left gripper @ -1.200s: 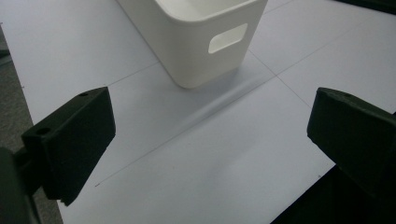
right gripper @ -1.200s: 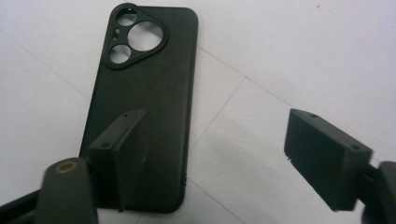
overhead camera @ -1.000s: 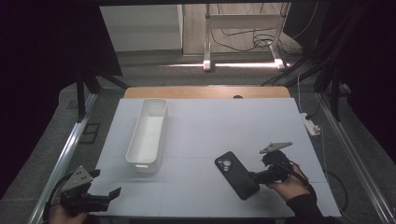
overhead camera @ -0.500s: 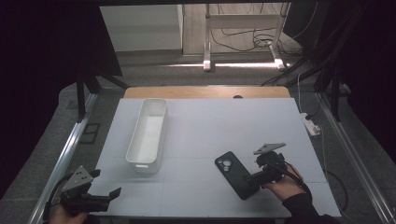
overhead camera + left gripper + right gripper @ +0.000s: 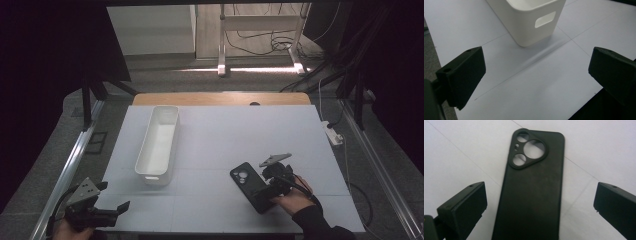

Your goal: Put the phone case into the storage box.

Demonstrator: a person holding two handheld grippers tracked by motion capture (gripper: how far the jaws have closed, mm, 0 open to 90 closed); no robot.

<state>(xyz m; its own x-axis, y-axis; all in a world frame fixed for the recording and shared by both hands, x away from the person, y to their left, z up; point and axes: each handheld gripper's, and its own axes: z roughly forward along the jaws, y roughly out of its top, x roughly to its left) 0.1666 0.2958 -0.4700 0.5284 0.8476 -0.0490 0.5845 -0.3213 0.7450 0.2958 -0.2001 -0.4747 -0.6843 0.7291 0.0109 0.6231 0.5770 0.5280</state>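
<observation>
On the white table [image 5: 225, 135], the right hand-held gripper [image 5: 265, 192], spread wide, straddles the black phone case [image 5: 252, 186] near the front edge.

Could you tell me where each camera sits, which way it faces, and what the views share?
High view: above the person's side, facing forward and down on the white table; both hands and grippers show.
Left gripper view: rides the left gripper, facing the white bin; its open jaws show.
Right gripper view: rides the right gripper, facing the black phone case; its open jaws show.
Shared: the high view also shows bin and case.
</observation>
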